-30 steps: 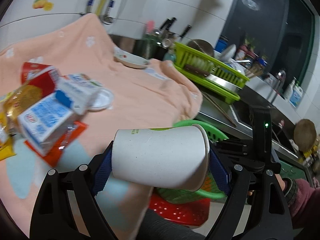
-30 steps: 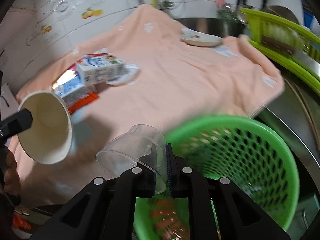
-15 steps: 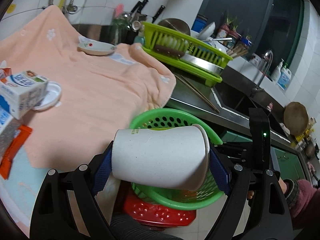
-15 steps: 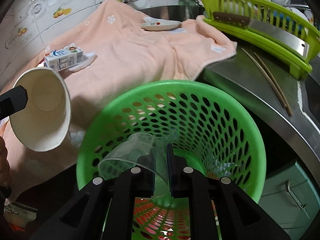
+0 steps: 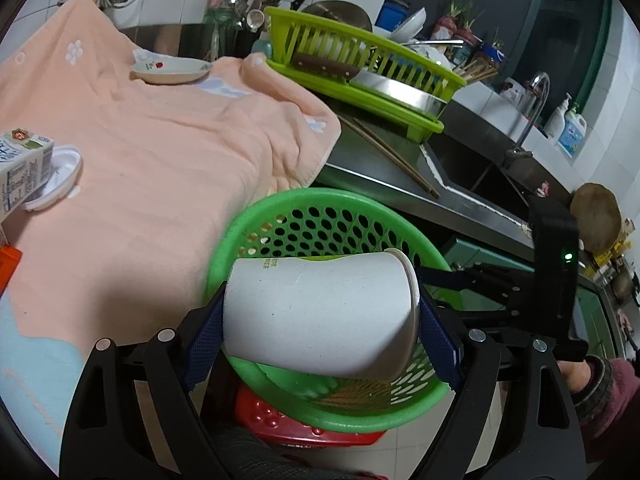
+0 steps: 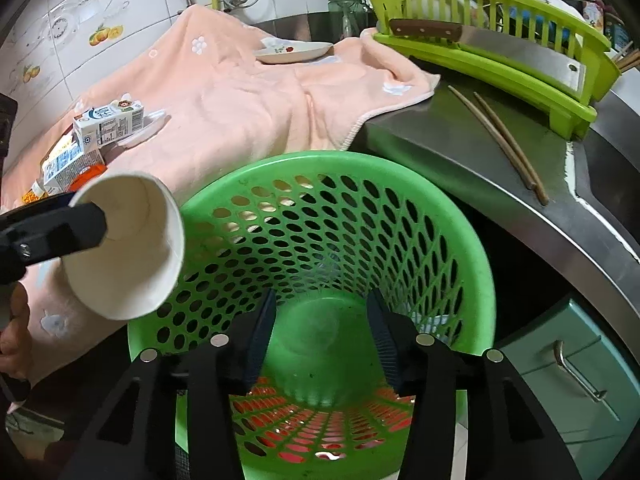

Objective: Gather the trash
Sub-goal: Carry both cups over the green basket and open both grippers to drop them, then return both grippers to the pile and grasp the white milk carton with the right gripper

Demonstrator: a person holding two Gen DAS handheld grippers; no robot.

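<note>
My left gripper [image 5: 320, 316] is shut on a white paper cup [image 5: 320, 312], held sideways over the near rim of the green perforated basket [image 5: 320, 216]. The cup also shows in the right wrist view [image 6: 124, 248] at the basket's left rim. My right gripper [image 6: 322, 336] is open and empty above the basket's [image 6: 472, 248] inside. A clear plastic cup [image 6: 320, 340] lies blurred on the basket's bottom. Milk cartons [image 6: 108, 124] and wrappers lie on the peach towel [image 6: 240, 92].
A red stool [image 5: 304, 428] stands under the basket. A green dish rack [image 6: 500, 40] with a cleaver, chopsticks [image 6: 500, 144], and a small plate [image 6: 294, 50] are on the steel counter. A white lid [image 5: 56, 176] lies beside a carton [image 5: 20, 168]. A sink is at right.
My right gripper has opened and let the clear plastic cup drop into the basket. My left gripper has carried the paper cup right, over the basket's rim.
</note>
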